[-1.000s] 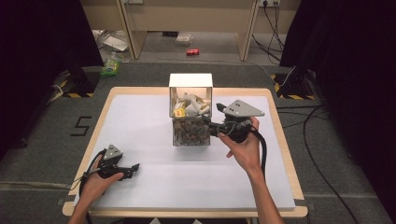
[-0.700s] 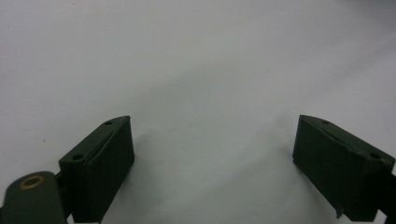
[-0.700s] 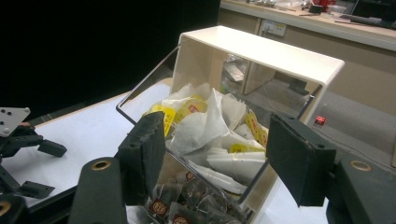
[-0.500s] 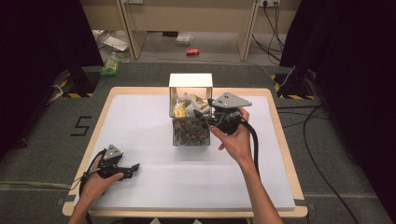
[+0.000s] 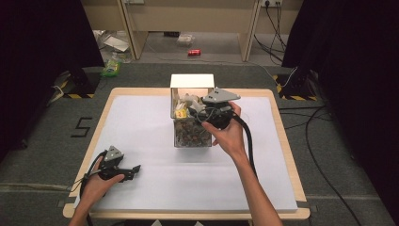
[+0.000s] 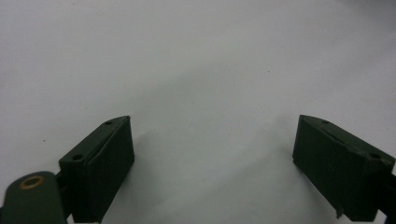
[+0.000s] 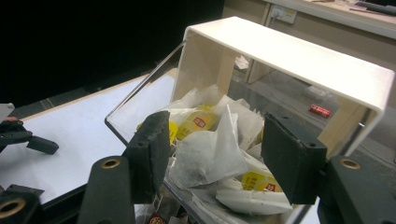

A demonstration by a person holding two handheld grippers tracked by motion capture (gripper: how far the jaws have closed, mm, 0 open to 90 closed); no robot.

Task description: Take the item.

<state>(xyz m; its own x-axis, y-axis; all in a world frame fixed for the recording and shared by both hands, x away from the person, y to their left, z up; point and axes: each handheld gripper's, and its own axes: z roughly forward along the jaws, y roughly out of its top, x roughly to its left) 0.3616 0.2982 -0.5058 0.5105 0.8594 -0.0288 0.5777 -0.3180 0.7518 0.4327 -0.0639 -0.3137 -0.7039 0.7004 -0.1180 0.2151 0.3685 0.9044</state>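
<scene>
While the left gripper (image 5: pixel 134 168) rests low on the white table cover (image 5: pixel 141 127) at the near left, its jaws spread wide with nothing but bare surface between them, the right gripper (image 5: pixel 200 109) hangs over the open top of the clear box (image 5: pixel 190 136) at the far middle of the table. That box, with its white back panel, is packed with tea bags, some with yellow tags. In the right gripper view, one white tea bag (image 7: pixel 210 149) stands up from the heap, directly between the two black jaws. The jaws have just been closing on it, yet a gap shows on each side, so the pads do not yet press it. The left pad sits just beside the box's clear front wall, the right pad over the bags nearer the white panel. The two grippers are well apart.
</scene>
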